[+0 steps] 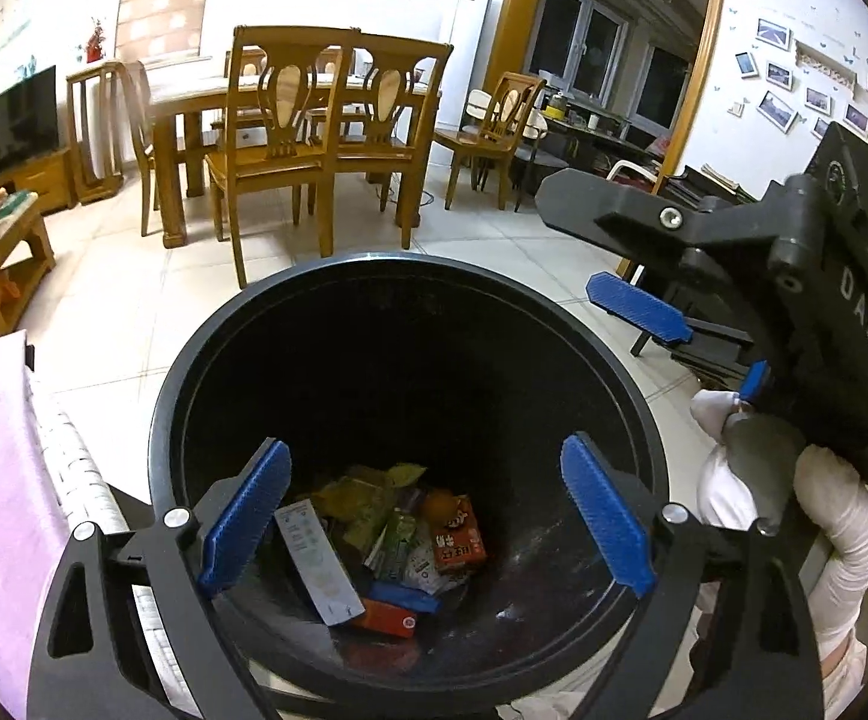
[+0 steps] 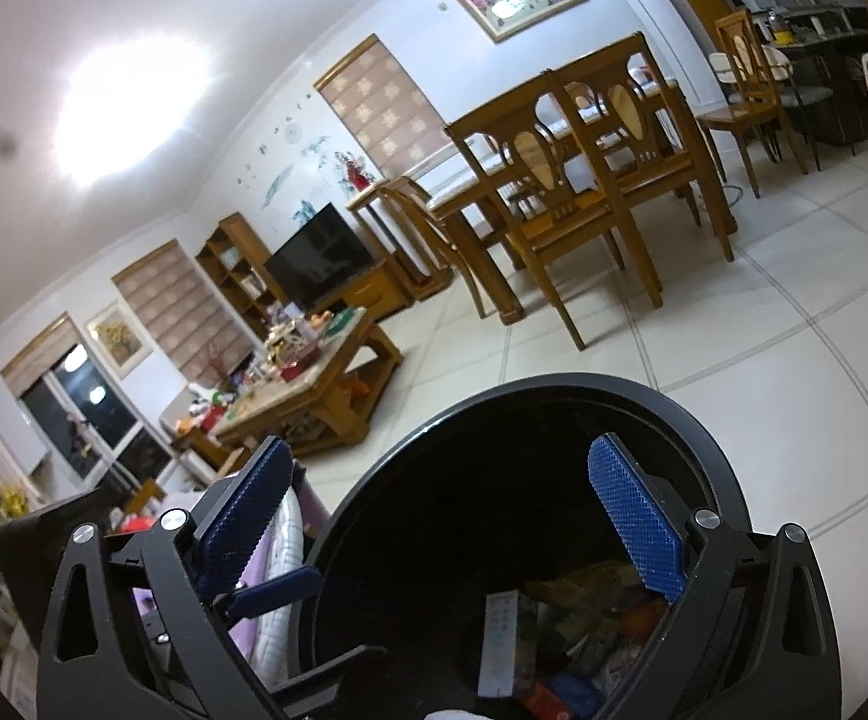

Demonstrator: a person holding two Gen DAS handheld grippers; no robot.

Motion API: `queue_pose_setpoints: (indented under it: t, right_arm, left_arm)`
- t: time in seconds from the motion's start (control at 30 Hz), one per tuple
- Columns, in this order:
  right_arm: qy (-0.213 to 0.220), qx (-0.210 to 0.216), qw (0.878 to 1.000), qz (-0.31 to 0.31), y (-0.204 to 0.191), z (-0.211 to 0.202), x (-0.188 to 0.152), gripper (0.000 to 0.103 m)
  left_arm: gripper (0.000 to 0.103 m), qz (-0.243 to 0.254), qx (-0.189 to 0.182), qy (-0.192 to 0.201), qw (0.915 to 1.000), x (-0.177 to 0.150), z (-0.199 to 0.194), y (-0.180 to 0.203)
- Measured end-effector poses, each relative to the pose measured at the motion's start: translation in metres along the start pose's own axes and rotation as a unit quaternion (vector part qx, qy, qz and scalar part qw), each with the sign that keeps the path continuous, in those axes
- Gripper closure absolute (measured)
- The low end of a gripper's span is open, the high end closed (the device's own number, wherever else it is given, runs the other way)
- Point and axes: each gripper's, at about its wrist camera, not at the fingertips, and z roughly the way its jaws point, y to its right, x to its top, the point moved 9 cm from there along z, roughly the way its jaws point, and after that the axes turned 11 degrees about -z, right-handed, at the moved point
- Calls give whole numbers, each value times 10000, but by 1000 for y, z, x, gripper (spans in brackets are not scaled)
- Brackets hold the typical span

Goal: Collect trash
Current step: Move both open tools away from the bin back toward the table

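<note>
The left hand-held gripper (image 1: 428, 516) hangs over the mouth of the black bin (image 1: 644, 396), jaws spread wide with nothing between them, so anything let go there falls straight in. Below it, on the bin's floor, lies the trash (image 1: 398, 546): cartons, wrappers and a white strip. The right hand-held gripper (image 2: 452, 516) also stands apart and empty, just beside the rim, held in a gloved hand (image 1: 818, 516). A quilted pink cover, perhaps a sofa's, crowds the left gripper's outer side; beyond the bin the tiled floor (image 1: 494, 240) is open.
</note>
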Motion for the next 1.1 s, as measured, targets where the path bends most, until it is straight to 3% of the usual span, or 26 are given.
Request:
queue_pose_setpoints:
  t: [0.3,0.37,0.53,0.93,1.1]
  right_arm:
    - [-98,75,9999,40,-12,5,-8,5]
    - [-124,100,9999,43,-16,4,-12,5]
    - [-216,133,9997,36,-26,7,-13,5]
    - [-378,241,9985,-325,-89,23,-20,5]
    - [-215,131,9979,-601,-120,34,-20,5]
  left_arm:
    - [12,21,117,110,9999,1,-14,-8]
    - [5,53,215,189,9996,1,-20,-10]
    - [5,112,369,398,9985,2,-40,-19]
    - [5,196,825,832,9929,-5,-94,-63]
    - [5,162,1096,1033,9885,-9,-122,-93]
